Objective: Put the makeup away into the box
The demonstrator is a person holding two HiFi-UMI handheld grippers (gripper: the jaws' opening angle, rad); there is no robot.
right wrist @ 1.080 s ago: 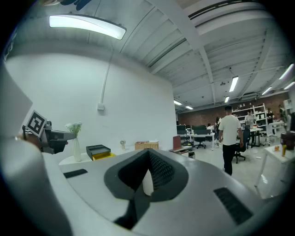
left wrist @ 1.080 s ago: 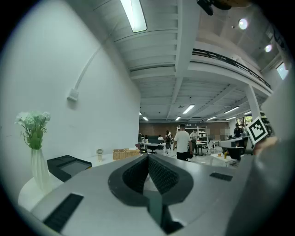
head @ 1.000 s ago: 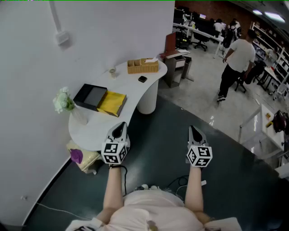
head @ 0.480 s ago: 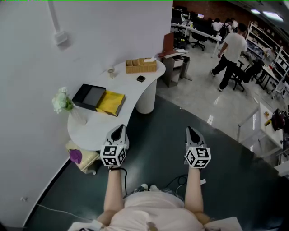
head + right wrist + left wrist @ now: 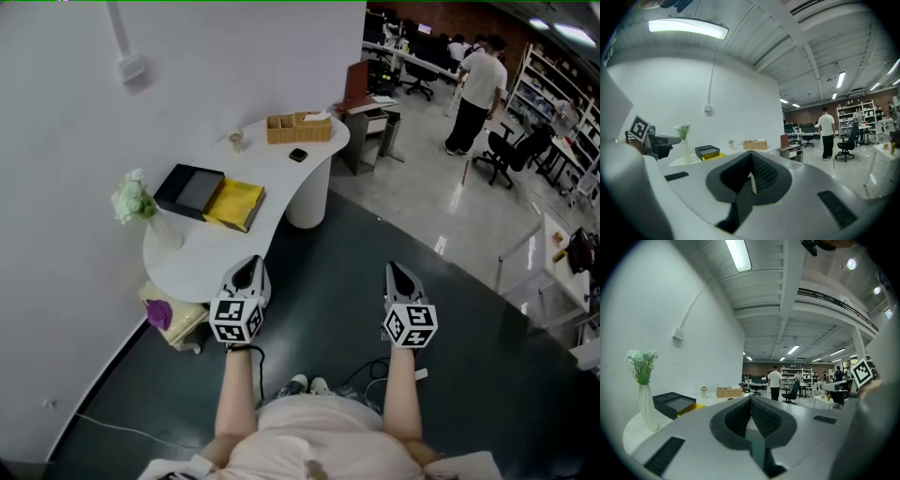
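hanging empty, jaws together, left gripper point(image 5: 247, 269) and right gripper point(image 5: 397, 273) lie well apart from the box point(image 5: 190, 190).

The surface point(image 5: 202, 258) is white. On it are a black box point(image 5: 189, 190), a yellow thing point(image 5: 234, 204), a tan basket point(image 5: 298, 127) and white flowers point(image 5: 131, 199) with green stems. The floor point(image 5: 319, 281) is dark blue-green. The left gripper point(image 5: 247, 270) and right gripper point(image 5: 398, 274) have cubes point(image 5: 236, 320), white with black squares. The fingers point(image 5: 764, 418) are dark grey with a fine grid.
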